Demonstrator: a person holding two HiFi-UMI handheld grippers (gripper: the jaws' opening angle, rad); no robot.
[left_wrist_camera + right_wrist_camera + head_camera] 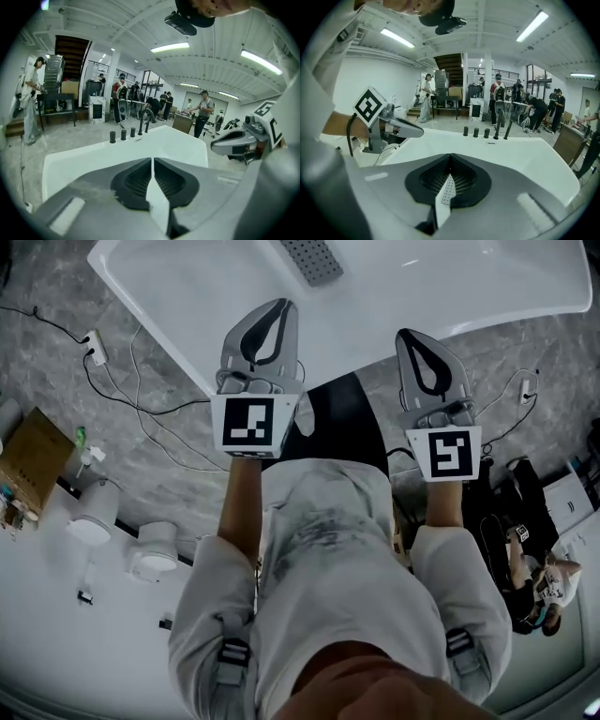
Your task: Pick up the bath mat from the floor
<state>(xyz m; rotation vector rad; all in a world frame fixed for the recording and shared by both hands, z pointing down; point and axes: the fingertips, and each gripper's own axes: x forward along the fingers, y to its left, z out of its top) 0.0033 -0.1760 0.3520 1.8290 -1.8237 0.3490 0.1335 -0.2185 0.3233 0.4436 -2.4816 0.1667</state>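
L hand-held gripper (277,307), R hand-held gripper (411,337): jaws closed, empty, by white tub (187,277)

The grey marbled floor (178,474) fills the middle band of the head view. A white bathtub (187,287) stands on it across the top. At upper left lies a white power strip (94,345), its black cable (141,404) looping down toward the centre; a second plug block (527,387) sits at the right. A cardboard box (33,456) rests at the left edge, with two round white fixtures (94,517) below it. A black bag (511,512) lies at the right.
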